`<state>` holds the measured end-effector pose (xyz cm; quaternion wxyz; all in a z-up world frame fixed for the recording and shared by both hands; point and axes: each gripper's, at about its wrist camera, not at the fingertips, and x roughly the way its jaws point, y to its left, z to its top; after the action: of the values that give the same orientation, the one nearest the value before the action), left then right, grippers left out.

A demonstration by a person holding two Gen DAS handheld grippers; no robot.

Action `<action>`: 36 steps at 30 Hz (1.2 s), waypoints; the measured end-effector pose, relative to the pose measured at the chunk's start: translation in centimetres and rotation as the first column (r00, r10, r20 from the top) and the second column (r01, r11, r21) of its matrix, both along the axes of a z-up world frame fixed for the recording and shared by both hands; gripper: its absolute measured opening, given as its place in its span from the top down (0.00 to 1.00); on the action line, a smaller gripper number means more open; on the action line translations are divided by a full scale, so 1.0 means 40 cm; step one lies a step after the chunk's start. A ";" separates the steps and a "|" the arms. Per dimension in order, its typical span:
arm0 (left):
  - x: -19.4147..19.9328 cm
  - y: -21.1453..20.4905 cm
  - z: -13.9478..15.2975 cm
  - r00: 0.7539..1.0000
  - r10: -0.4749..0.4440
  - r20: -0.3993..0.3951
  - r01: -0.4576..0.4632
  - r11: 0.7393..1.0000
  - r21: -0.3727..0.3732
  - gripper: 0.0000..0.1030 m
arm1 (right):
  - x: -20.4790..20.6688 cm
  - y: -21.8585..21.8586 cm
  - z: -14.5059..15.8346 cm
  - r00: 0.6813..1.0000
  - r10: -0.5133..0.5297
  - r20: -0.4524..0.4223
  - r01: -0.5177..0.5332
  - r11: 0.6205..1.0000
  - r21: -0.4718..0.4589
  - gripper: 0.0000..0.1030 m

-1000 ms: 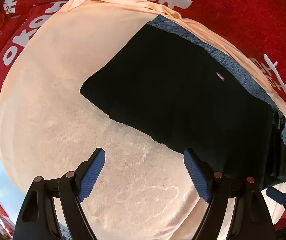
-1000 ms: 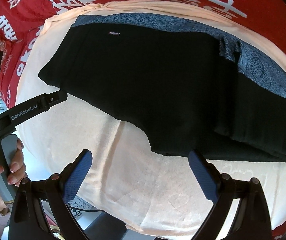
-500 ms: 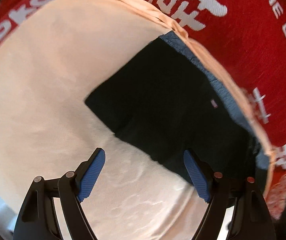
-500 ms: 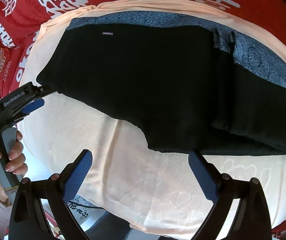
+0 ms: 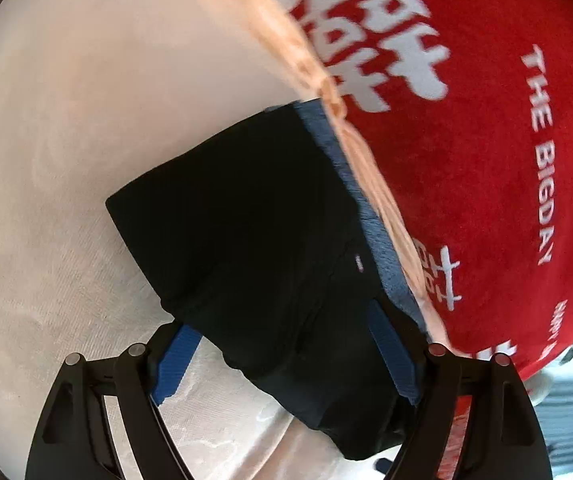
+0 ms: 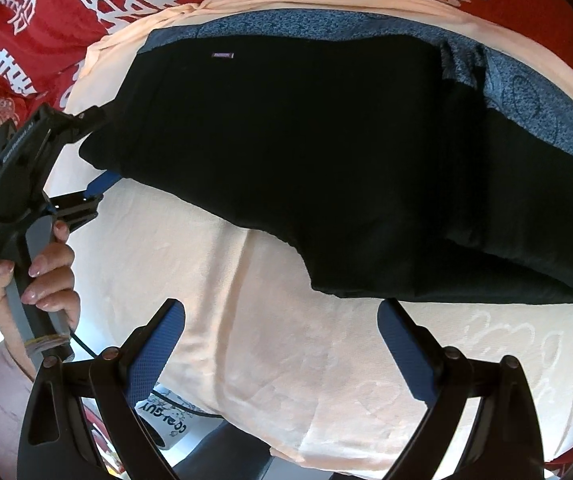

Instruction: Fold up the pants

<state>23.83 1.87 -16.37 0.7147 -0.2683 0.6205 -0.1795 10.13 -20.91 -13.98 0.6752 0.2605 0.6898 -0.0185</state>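
Note:
Black pants (image 6: 306, 152) with a blue-grey patterned waistband (image 6: 526, 92) lie partly folded on a peach cloth (image 6: 286, 340). In the left wrist view the pants (image 5: 246, 232) reach in between my left gripper's (image 5: 286, 348) open fingers, one blue pad (image 5: 174, 360) beside the near edge and the other over the fabric. The right wrist view shows that left gripper (image 6: 86, 152) at the pants' left end, jaws apart around the edge. My right gripper (image 6: 282, 344) is open and empty, just short of the pants' near edge.
A red blanket with white lettering (image 5: 486, 120) lies under and beyond the peach cloth. The cloth's bunched edge (image 5: 350, 136) runs along the waistband. A hand (image 6: 46, 272) holds the left gripper's handle. Beyond the cloth's near edge a white printed object (image 6: 166, 428) shows.
My left gripper has moved forward and turned to the pants' left end, so the fabric now lies between its open fingers. My right gripper has moved slightly closer to the pants.

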 end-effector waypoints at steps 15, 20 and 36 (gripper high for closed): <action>-0.083 -0.200 0.089 0.886 -0.386 0.256 0.160 0.774 0.613 0.66 | 0.065 -0.107 0.084 0.994 -0.044 0.101 0.048 0.998 -0.045 0.05; -0.193 -0.302 0.110 0.676 -0.659 0.330 0.158 0.567 0.809 0.67 | 0.209 -0.141 0.145 0.986 0.004 0.169 -0.003 1.000 -0.006 0.05; -0.223 -0.320 0.115 0.605 -0.735 0.306 0.167 0.493 0.854 0.67 | 0.649 0.192 0.041 0.888 0.458 -0.036 -0.453 0.886 0.102 0.15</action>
<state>14.89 -10.93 -11.79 0.8396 0.3220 0.3992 -0.1791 36.08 -13.24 -12.33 0.6277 0.1210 0.7512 0.1641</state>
